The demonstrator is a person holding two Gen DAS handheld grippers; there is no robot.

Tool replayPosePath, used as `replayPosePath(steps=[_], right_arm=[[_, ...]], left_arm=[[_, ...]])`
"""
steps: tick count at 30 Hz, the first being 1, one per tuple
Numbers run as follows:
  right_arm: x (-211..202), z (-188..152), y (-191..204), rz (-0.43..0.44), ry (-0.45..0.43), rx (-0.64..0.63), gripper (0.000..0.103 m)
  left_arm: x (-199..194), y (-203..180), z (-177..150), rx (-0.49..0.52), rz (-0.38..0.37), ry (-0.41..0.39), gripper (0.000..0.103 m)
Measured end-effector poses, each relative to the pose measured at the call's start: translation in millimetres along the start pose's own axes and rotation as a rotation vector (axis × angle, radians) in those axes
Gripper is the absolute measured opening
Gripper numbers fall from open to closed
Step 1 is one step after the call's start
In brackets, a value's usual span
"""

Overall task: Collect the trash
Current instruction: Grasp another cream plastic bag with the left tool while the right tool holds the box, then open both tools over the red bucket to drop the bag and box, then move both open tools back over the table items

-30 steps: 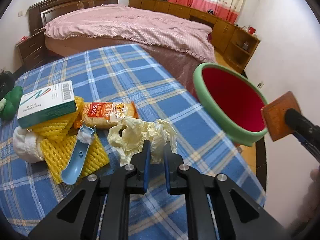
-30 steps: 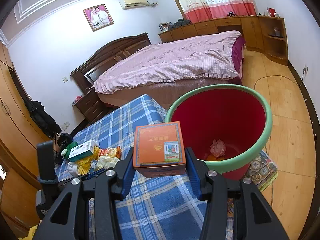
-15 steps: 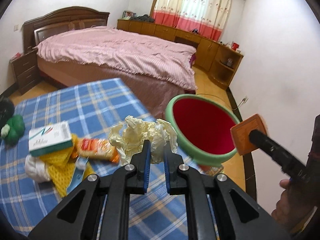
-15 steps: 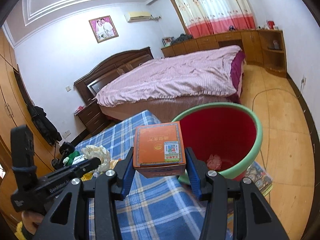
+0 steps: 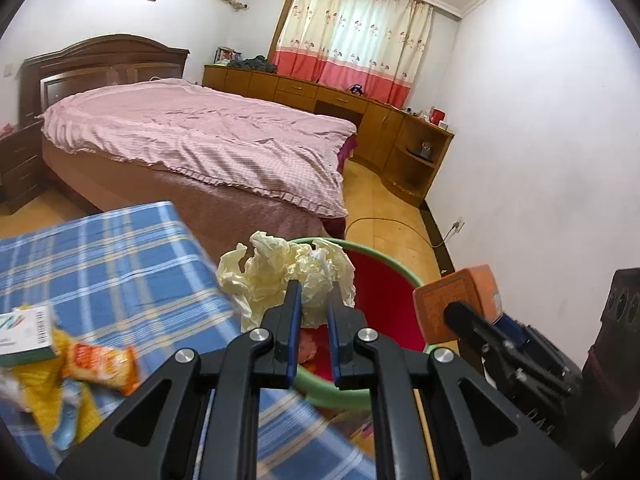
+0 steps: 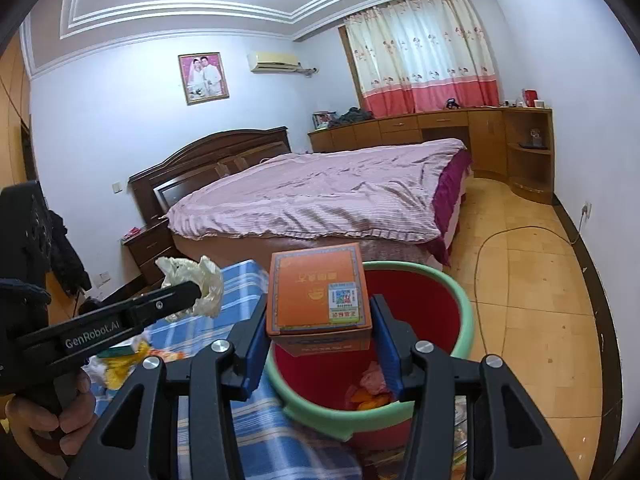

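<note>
Two bits of trash are held up in the air; one is a crumpled ball of pale yellow paper [image 5: 288, 276], and the other is an orange box [image 6: 318, 288]; the left claw [image 5: 313, 304] is squeezed almost shut on the paper, which sticks out past its tips, above the near rim of the bin [image 5: 384, 256]; the right claw [image 6: 320, 328] is partly open, with its blue pads pressed on both sides of the box, so the box is gripped tight; the box sits upright over the near edge of the bin, with a small white sticker on its top face; the bin is red inside with a green rim, and it stands on the floor just beside the tabletop [image 5: 112, 264]; some pink and orange scraps [image 6: 370, 388] lie at its bottom; the tabletop has a blue checked cloth; on it, off to the left, lie a white and green box [image 5: 24, 332], an orange snack packet [image 5: 102, 366] and some yellow foam net [image 5: 44, 396], all a bit blurry; a person's hand [image 6: 44, 412] grips the handle of the left claw; behind it all is a big bed [image 5: 192, 136] with a pink cover, and a window with red and cream curtains [image 5: 352, 40].
</note>
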State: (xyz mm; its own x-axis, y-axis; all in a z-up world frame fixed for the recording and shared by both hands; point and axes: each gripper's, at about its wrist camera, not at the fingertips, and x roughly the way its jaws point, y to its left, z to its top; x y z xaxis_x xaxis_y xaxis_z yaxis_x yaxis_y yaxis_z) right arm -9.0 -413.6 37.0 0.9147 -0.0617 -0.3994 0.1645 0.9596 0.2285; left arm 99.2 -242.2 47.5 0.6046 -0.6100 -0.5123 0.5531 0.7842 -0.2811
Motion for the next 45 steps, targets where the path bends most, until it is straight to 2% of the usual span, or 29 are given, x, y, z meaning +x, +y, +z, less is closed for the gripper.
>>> replayPosePath(steps=[7,11,16,19,20,21,23,26,31,45], right_arm=[[32,3,-40,-0.041,0.062,0.056,0.05],[48,5,-56,-0.049,0.09,0.07,0.05],[72,3,-73,-0.042,0.13,0.095,0.051],[79,1,-76,-0.035,0.15,0.102,0.051],[83,1,-78,-0.03,0.156,0.11,0.051],[84,0,-79,-0.027,0.158,0.117,0.051],[86,0,-82,-0.018,0.163,0.134,0.052],[90,0,-84,-0.013,0.167,0.149,0.057],[86,-1,-84,-0.001,0.165,0.172,0.058],[50,-3,-44,0.033,0.147,0.156,0.062]], left_arm=[[53,-15,-4,-0.004,-0.024,0.074,0.011],[85,-17,-7,-0.008,-0.02,0.15,0.011],[102,-22,-7,0.04,0.006,0.154,0.011],[108,-20,-7,0.04,0.005,0.171,0.021],[109,-19,-6,0.038,0.008,0.175,0.029],[110,-19,-6,0.037,0.015,0.175,0.035],[111,-16,-6,0.032,0.027,0.175,0.039],[113,-11,-6,0.007,0.037,0.191,0.039],[110,-4,-7,-0.024,0.048,0.206,0.039],[51,8,-10,-0.041,0.093,0.162,0.039]])
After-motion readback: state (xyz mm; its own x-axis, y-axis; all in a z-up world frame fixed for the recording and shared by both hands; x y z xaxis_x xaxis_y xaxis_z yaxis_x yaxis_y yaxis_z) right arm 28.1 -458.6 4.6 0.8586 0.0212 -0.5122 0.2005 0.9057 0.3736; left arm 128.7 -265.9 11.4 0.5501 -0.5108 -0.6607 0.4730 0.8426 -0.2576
